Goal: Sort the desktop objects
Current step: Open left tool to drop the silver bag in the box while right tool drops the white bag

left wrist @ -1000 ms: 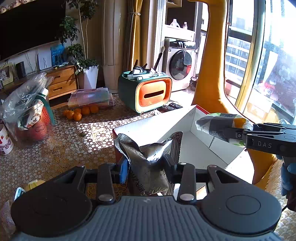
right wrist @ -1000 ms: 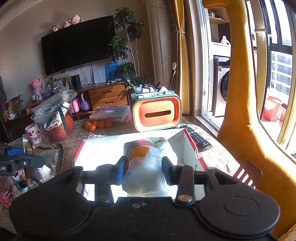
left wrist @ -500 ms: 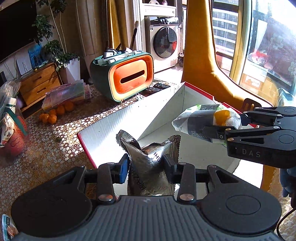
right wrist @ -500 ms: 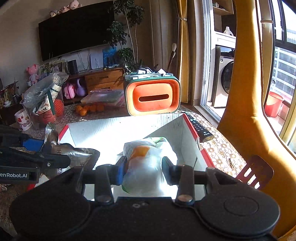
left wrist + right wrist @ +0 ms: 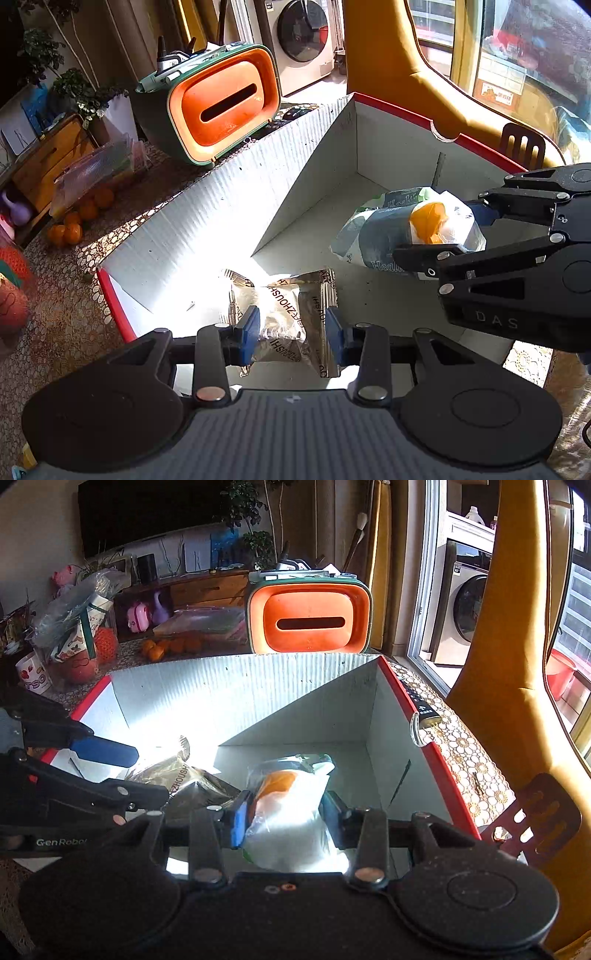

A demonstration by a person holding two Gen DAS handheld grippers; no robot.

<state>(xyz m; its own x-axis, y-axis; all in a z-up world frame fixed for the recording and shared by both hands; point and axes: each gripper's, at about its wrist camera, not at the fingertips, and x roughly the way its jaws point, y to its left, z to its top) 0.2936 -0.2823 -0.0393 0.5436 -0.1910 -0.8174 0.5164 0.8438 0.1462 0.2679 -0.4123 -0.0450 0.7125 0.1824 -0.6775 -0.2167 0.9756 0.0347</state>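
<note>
Left gripper point(image 5: 290, 332) pinches a foil pouch point(image 5: 284, 310) at mid-body, low inside the white box point(image 5: 236, 199); right gripper point(image 5: 282, 821) clamps a plastic snack bag point(image 5: 291, 808) beside it. Both look light, crinkly, slippery and crushable, so mid-body holds suit. Print reads "ZHOUSHI" and "Health"; grippers, "DAS", "GenRobo". Behind stands an orange tissue box point(image 5: 308, 622).

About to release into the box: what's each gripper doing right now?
Left gripper: shut on the silver foil packet.
Right gripper: shut on the white snack bag, over the cardboard box.
</note>
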